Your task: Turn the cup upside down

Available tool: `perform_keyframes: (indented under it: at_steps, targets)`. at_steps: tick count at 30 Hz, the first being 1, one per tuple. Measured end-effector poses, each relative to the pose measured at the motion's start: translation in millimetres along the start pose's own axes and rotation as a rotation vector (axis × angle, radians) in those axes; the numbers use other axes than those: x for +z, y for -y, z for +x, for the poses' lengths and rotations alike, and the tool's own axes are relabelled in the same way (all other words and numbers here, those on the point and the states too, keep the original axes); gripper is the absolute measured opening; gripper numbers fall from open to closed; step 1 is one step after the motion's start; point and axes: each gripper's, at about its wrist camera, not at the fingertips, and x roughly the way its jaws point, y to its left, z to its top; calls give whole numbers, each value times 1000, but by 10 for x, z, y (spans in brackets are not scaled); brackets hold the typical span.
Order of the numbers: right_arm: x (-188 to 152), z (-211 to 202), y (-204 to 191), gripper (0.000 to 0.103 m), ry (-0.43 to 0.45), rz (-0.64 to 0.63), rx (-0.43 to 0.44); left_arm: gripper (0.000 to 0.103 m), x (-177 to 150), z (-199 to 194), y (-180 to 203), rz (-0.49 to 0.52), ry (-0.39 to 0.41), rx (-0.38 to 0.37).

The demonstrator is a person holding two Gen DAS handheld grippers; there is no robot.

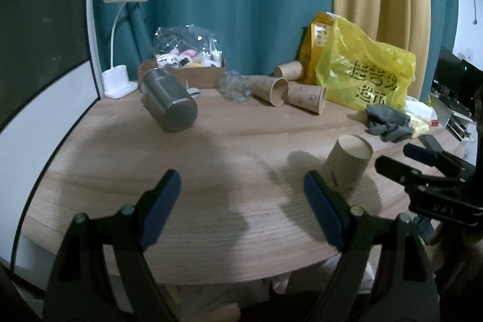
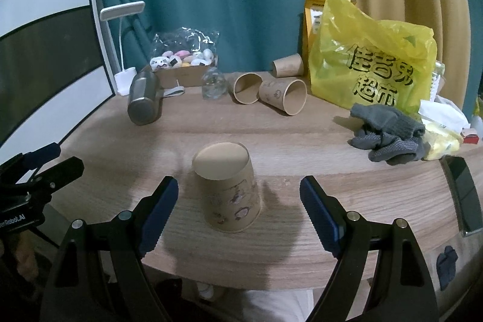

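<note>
A brown paper cup (image 2: 229,189) stands upside down on the wooden table (image 2: 302,141), base up, near the front edge. My right gripper (image 2: 238,198) is open, its blue-padded fingers on either side of the cup and apart from it. In the left wrist view the same cup (image 1: 347,168) stands behind my left gripper's right finger. My left gripper (image 1: 241,195) is open and empty over bare table. The right gripper (image 1: 422,165) shows at the right edge there; the left gripper (image 2: 48,162) shows at the left edge of the right wrist view.
At the back lie a steel tumbler (image 2: 143,101) on its side, three paper cups (image 2: 283,95) on their sides, a crumpled clear plastic cup (image 2: 214,85), a box of small toys (image 2: 181,62) and a white lamp (image 2: 123,50). A yellow bag (image 2: 371,65), grey gloves (image 2: 389,132) and a phone (image 2: 465,195) sit at the right.
</note>
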Motion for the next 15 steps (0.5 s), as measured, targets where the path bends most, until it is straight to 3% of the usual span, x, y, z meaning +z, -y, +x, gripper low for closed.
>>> perform_keyframes:
  at_steps: [15]
  targets:
    - [-13, -4, -16, 85, 7, 6, -1, 85, -24, -29, 46, 8, 6, -13]
